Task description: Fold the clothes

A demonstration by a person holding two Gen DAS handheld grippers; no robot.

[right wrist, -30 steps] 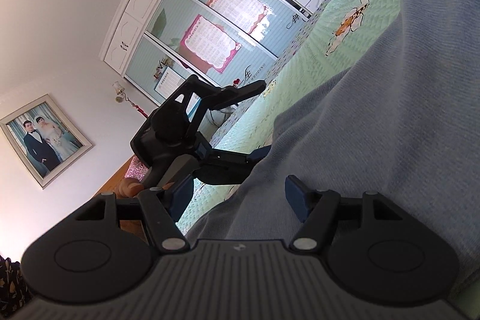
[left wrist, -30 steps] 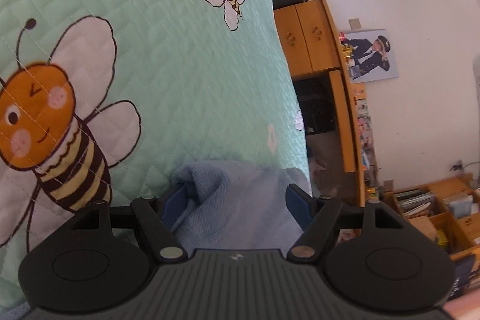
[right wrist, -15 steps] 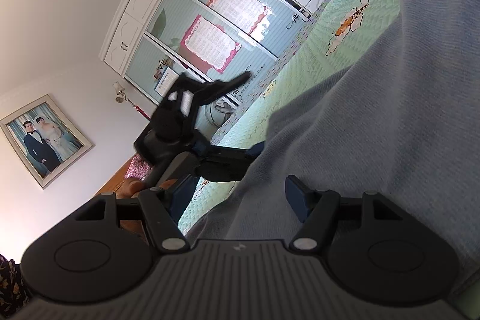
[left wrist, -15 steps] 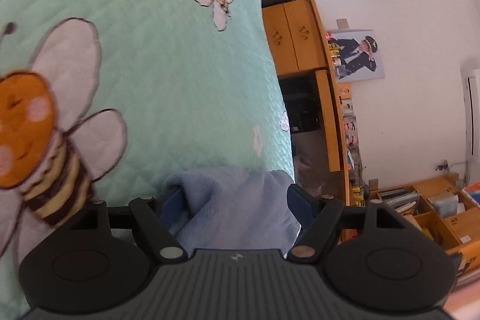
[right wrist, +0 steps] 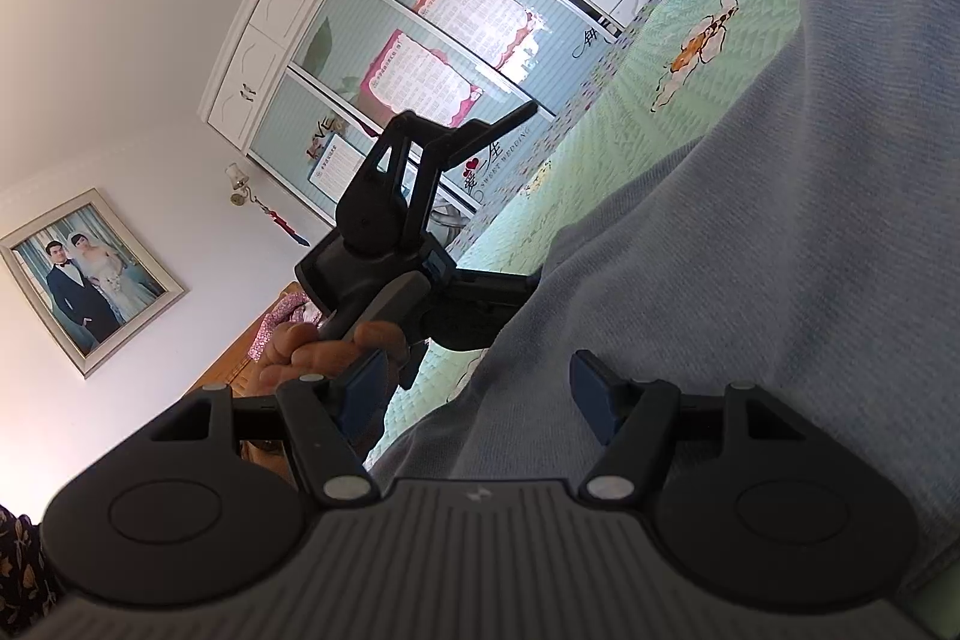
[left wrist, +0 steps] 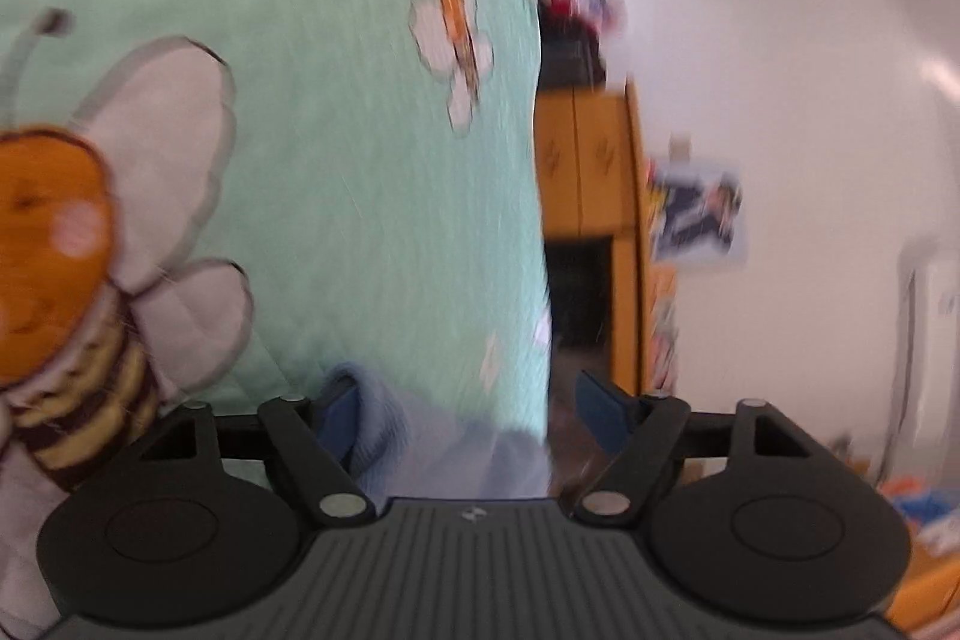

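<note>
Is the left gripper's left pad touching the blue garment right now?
Touching. The left wrist view shows the blue garment bunched against the left pad of the left gripper; the other pad stands clear of it.

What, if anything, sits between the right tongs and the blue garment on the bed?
Nothing visible. The blue garment already lies between the open fingers of the right tongs, spread on the green bee quilt. The left tongs sit off to the side at the garment's edge, not in the path.
</note>
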